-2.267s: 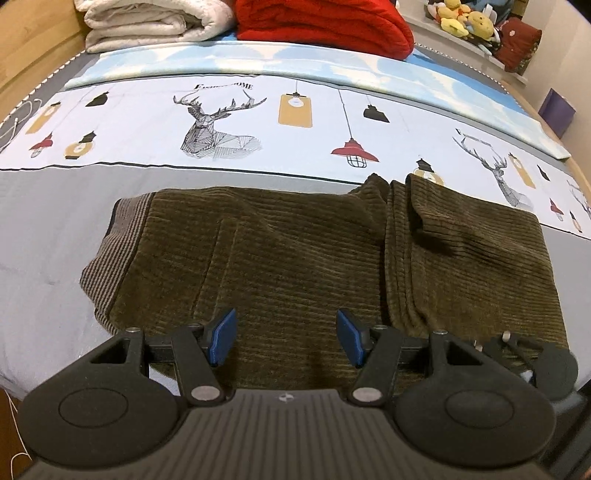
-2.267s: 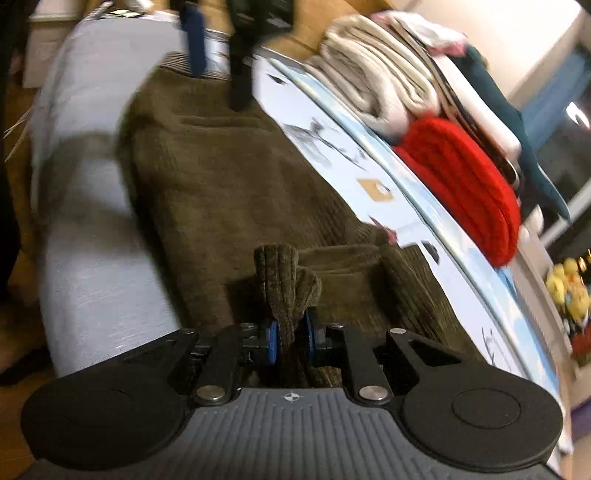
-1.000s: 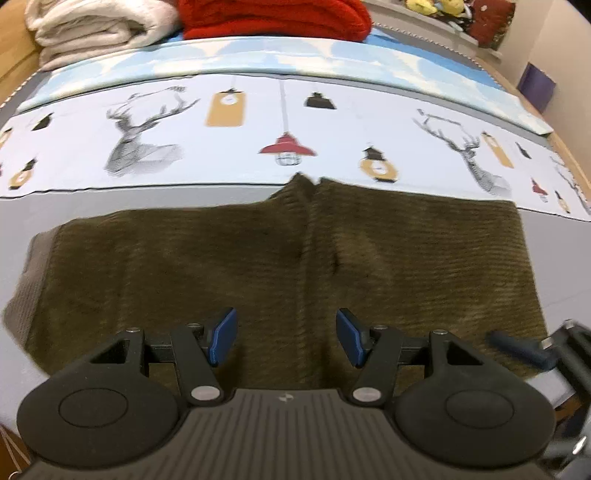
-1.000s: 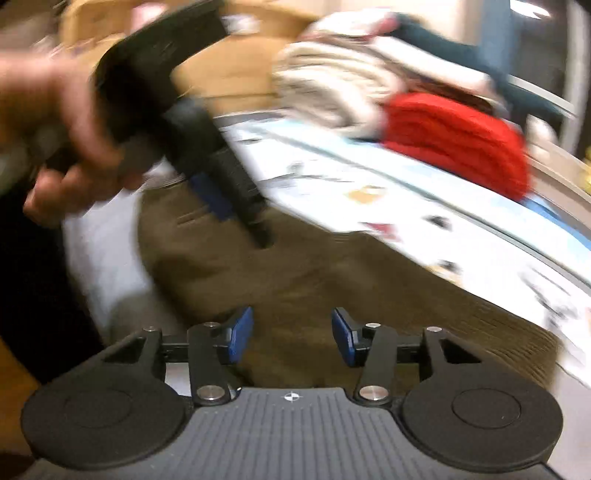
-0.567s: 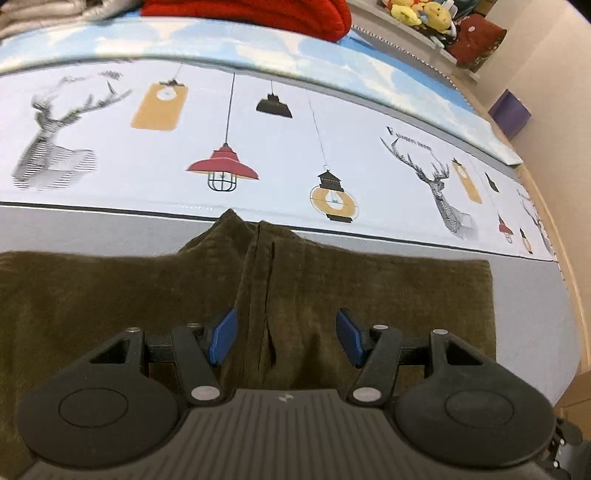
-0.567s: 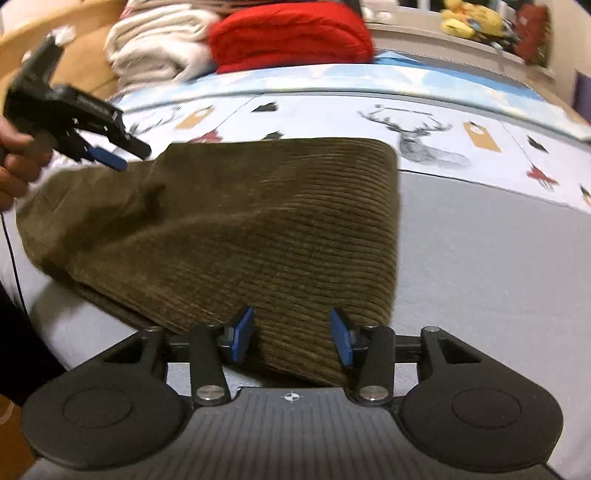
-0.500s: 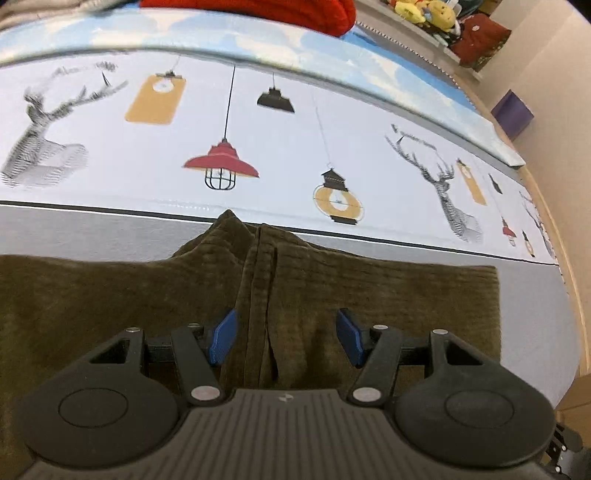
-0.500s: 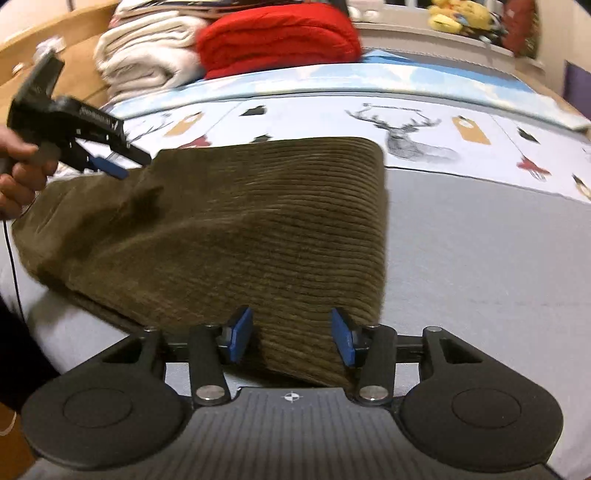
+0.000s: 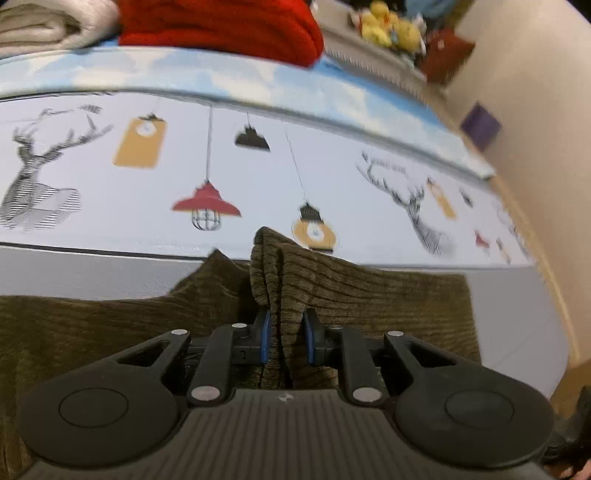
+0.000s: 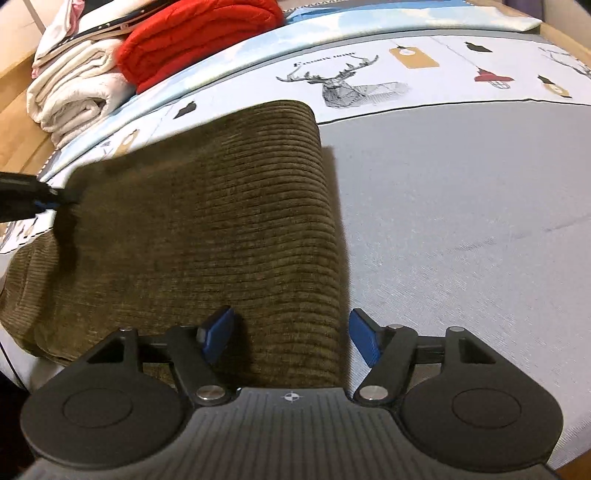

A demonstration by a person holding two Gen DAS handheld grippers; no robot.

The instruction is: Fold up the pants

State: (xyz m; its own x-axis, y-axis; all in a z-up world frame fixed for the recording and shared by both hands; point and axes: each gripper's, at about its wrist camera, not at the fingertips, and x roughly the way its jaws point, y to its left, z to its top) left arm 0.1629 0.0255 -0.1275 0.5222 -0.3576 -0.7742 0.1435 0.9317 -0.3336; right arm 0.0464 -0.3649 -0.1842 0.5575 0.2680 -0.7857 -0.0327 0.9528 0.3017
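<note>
Corduroy bunched between the blue pads: left hand-held gripper (image 9: 286, 341) is clamped on a raised ridge of the olive-brown corduroy pants (image 9: 369, 291) at the fold, fabric pinched up into a vertical pleat above the jaws. Rest of the pants spreads flat left and right of that pinch on the grey part of the bed sheet (image 9: 81, 269).

Right hand-held gripper (image 10: 290, 338) has its fingers apart, gripping nothing. It sits at the near right edge of the pants (image 10: 207, 236): left pad over the fabric, right pad over bare grey sheet (image 10: 461, 221), pant edge running between them. Contact with the cloth: cannot tell.

In the right wrist view the left hand-held gripper (image 10: 48, 199) shows at the far left, tip at the pants' left end.

Beyond the pants: sheet band printed with deer heads and hanging lamps, then a light blue strip. Far side: folded red blanket (image 10: 192, 33), cream folded blanket (image 10: 70, 96) left of it. Yellow plush toys (image 9: 388, 27) far right, blurred.
</note>
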